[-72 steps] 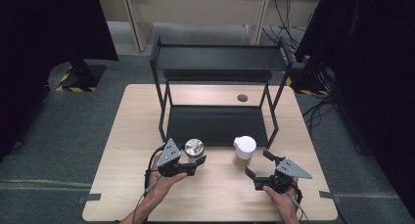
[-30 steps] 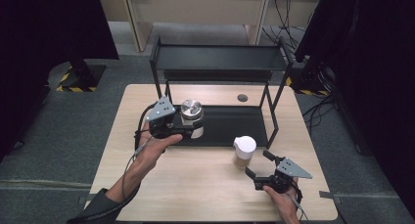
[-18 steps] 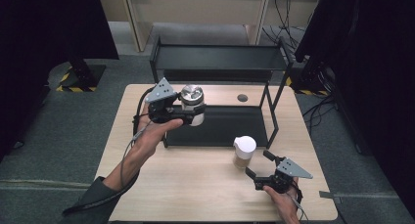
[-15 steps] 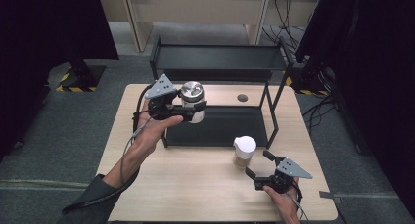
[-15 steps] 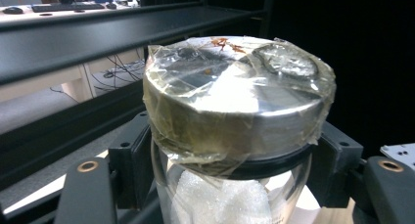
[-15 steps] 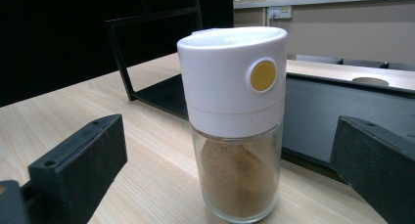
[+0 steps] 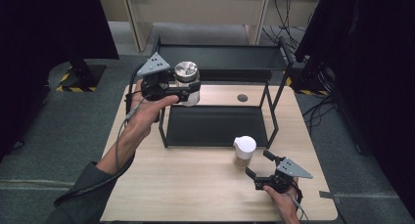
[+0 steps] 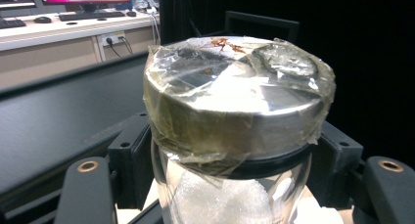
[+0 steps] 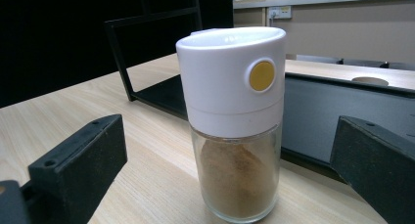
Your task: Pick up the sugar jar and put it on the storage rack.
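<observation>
Two jars are in play. One glass jar [image 7: 187, 82], with a taped metal lid [image 8: 235, 87], is clamped just below that lid in the left gripper [image 7: 188, 89], so it hangs upright and is held level with the upper shelf [image 7: 220, 57] of the black rack, probably to be set there. The white-capped spice jar [image 7: 243, 150] stands on the table [image 7: 195, 185] before the right gripper [image 7: 259, 171], whose jaws are spread apart, apparently readied for it.

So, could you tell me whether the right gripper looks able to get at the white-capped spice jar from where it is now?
Probably yes. The right gripper has its jaws open and facing the spice jar, which stands upright on the table with bare wood between them.
</observation>
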A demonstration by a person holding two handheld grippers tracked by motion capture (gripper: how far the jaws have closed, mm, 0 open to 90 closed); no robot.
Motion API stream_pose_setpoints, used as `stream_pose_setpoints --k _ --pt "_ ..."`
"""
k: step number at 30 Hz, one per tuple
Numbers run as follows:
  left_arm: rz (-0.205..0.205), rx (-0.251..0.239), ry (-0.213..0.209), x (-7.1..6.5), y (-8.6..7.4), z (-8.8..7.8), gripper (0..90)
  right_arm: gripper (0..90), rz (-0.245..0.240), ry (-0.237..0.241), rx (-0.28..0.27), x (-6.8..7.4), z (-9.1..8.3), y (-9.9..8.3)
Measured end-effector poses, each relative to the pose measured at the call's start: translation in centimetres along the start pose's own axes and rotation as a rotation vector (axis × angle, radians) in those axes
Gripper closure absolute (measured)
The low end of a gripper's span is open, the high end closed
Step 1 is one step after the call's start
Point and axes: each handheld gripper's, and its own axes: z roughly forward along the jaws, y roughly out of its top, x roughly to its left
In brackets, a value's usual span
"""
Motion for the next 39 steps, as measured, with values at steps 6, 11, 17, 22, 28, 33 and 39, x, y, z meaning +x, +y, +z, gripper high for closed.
stream_pose_setpoints --k 6,11,17,22,28,33,39 --pt "-0.006 0.013 0.022 0.4 1.5 0.1 31.2 0.6 0.001 0.001 0.001 0.0 0.0 0.0" --pt "-0.01 0.009 0.038 0.3 2.4 0.4 31.2 0.6 0.002 0.0 0.0 0.0 0.0 0.0" --pt "-0.01 0.005 0.059 0.1 3.8 0.8 31.2 0.6 0.003 0.001 0.002 -0.1 0.0 0.0" --pt "-0.01 0.004 0.087 0.1 4.7 1.5 31.2 0.6 0.003 0.003 0.001 -0.1 0.0 0.0" --pt "-0.014 0.0 0.12 0.2 5.5 2.6 31.2 0.6 0.002 0.003 0.001 -0.1 0.0 0.0" --pt "-0.02 -0.007 0.153 0.4 5.8 3.5 31.2 0.6 0.0 0.005 0.0 -0.2 0.0 0.0" --pt "-0.024 -0.015 0.195 0.6 6.0 4.7 31.2 0.6 0.002 0.007 0.001 -0.2 0.0 -0.1"
